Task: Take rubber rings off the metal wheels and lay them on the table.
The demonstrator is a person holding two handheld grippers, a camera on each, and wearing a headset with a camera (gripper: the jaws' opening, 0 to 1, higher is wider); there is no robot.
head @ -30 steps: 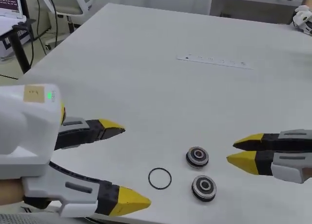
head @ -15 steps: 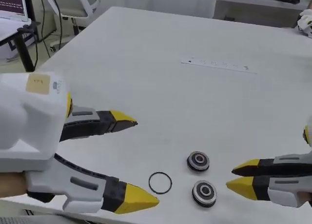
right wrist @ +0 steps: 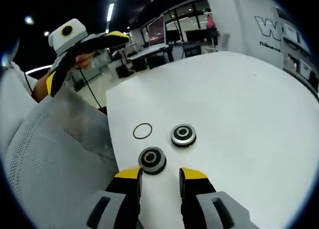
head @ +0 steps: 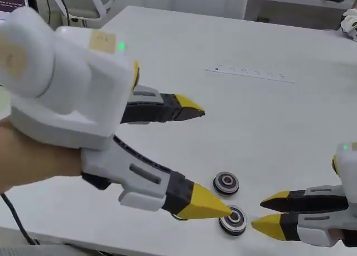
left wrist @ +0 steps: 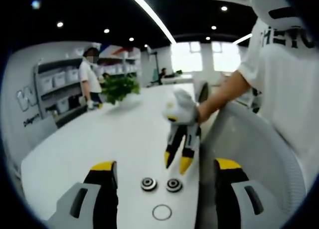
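Two metal wheels with dark outer bands lie near the table's front edge, the far wheel (head: pixel 226 183) (right wrist: pixel 183 134) and the near wheel (head: pixel 233 220) (right wrist: pixel 152 159). A loose black rubber ring (left wrist: pixel 162 212) (right wrist: pixel 142 130) lies flat on the table beside them; in the head view my left gripper's lower finger hides most of it. My left gripper (head: pixel 203 158) (left wrist: pixel 165 164) is raised above the table, wide open and holding nothing. My right gripper (head: pixel 263 213) (right wrist: pixel 161 175) hovers low just right of the near wheel, narrowly open, with nothing between its fingers.
A white strip (head: pixel 249 73) lies flat further back on the white table (head: pixel 167 55). The table's front edge runs close to the wheels, with a grey mesh chair (right wrist: pixel 50 154) beside it. A person (left wrist: pixel 92 77) stands beyond a green plant (left wrist: pixel 118 87).
My left gripper has risen and swung right, over the ring and toward the wheels. My right gripper has dropped lower and come closer to the near wheel.
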